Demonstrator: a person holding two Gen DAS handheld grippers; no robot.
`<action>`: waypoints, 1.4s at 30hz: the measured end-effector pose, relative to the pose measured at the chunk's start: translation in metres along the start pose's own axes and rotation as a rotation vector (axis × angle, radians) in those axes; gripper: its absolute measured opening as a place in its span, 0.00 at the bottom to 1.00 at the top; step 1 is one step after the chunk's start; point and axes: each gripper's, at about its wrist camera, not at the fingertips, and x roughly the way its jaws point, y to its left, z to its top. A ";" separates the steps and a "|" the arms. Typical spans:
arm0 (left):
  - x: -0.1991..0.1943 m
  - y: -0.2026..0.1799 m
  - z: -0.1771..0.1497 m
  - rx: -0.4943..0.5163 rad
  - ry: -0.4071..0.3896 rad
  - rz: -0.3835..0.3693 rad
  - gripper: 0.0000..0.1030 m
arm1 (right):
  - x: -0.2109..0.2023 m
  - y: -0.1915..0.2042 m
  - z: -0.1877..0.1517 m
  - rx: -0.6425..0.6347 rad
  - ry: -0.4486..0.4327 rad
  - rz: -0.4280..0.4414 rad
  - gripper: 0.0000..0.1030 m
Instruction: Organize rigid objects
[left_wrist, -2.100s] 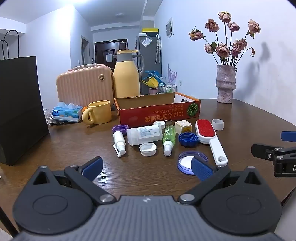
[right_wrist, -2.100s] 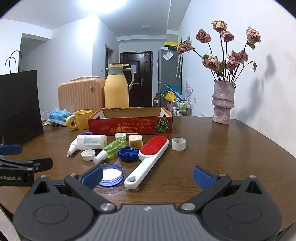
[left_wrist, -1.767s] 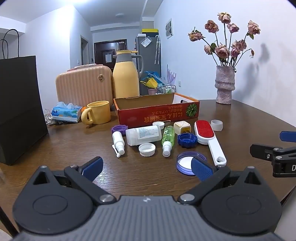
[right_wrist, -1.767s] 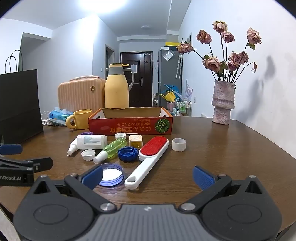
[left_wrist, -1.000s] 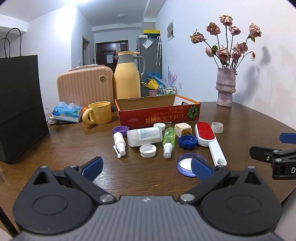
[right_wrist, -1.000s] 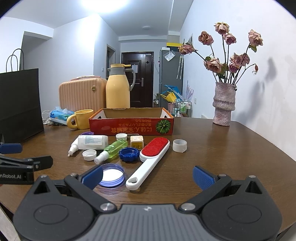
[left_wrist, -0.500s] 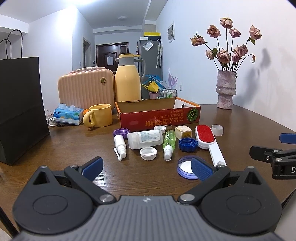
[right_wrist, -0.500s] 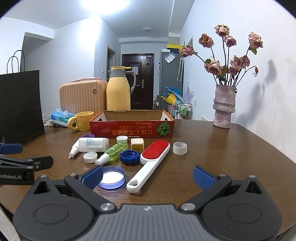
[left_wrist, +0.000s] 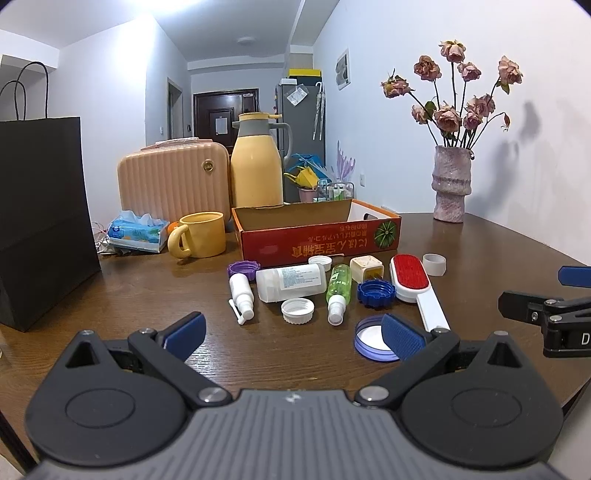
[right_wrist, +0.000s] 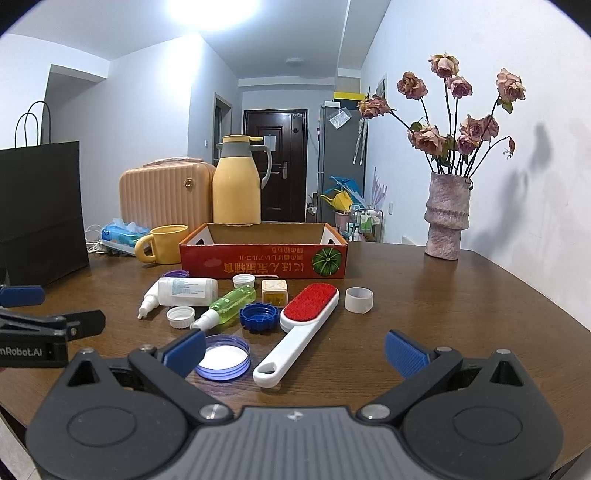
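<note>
a: right, the small items sit in a loose cluster on the wooden table (right_wrist: 461, 295), just in front of the red cardboard box (right_wrist: 264, 258). lint brush (right_wrist: 301, 325) lies flat, red pad toward the box, white handle pointing back at the right gripper (right_wrist: 293, 349).

b: beside it?

a: blue ribbed cap (right_wrist: 258, 315) touching the brush's left edge, green spray bottle (right_wrist: 227, 304) on its side next to that, then a white screw cap (right_wrist: 180, 316) and the big white bottle (right_wrist: 181, 292) lying down, nozzle to the left. purple-rimmed lid (right_wrist: 222, 356) nearest the camera, open side up.

b: further out?

a: cream cube container (right_wrist: 274, 290) and a small white cap (right_wrist: 243, 280) close to the box wall; a clear ring cap (right_wrist: 359, 300) alone to the right of the brush. left view adds a small white spray bottle (left_wrist: 242, 291) and a purple cap (left_wrist: 243, 268) at the cluster's left end.

b: claws?

a: both spread wide, nothing between the pads — left gripper (left_wrist: 293, 334) and right one each hover short of the cluster, above the table.

b: background?

a: yellow mug (left_wrist: 199, 234), yellow thermos (left_wrist: 256, 166), peach case (left_wrist: 173, 181), tissue pack (left_wrist: 135, 230), black paper bag (left_wrist: 40, 218), vase of dried roses (left_wrist: 451, 184).
</note>
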 end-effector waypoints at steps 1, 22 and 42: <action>0.000 0.000 0.000 -0.001 -0.001 0.000 1.00 | 0.000 0.000 0.000 0.000 0.000 0.000 1.00; -0.002 0.001 0.000 -0.002 -0.008 0.001 1.00 | 0.000 0.002 0.000 -0.009 -0.001 0.000 1.00; 0.026 -0.001 0.003 -0.003 0.048 -0.008 1.00 | 0.033 -0.007 0.000 -0.010 0.045 0.002 1.00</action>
